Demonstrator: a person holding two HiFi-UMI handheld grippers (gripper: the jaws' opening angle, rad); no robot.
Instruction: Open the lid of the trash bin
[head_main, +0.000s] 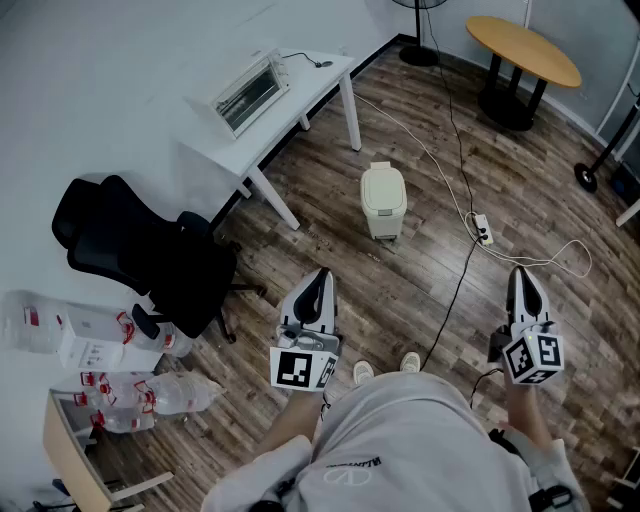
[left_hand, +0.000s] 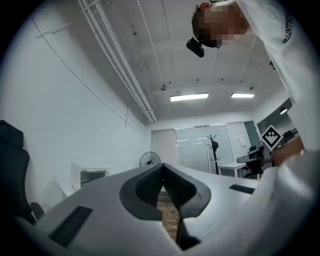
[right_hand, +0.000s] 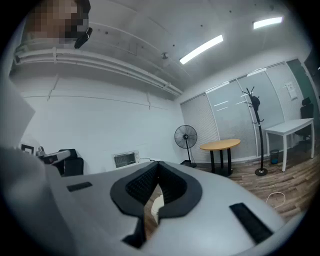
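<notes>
A small cream trash bin (head_main: 384, 201) stands on the wood floor with its lid down, well ahead of both grippers. A sliver of the bin (right_hand: 156, 205) shows through the right gripper's jaws. My left gripper (head_main: 318, 277) is held at waist height, left of centre, jaws together and empty. My right gripper (head_main: 519, 273) hangs at the right, also shut with nothing in it. In the left gripper view the left gripper (left_hand: 162, 167) points at the far wall, tips touching. The right gripper (right_hand: 158, 165) shows its tips meeting too.
A white desk (head_main: 270, 120) with a toaster oven (head_main: 250, 92) stands at the back left. A black office chair (head_main: 150, 252) is to the left. Cables and a power strip (head_main: 484, 229) run across the floor right of the bin. A round wooden table (head_main: 522, 50) is far back.
</notes>
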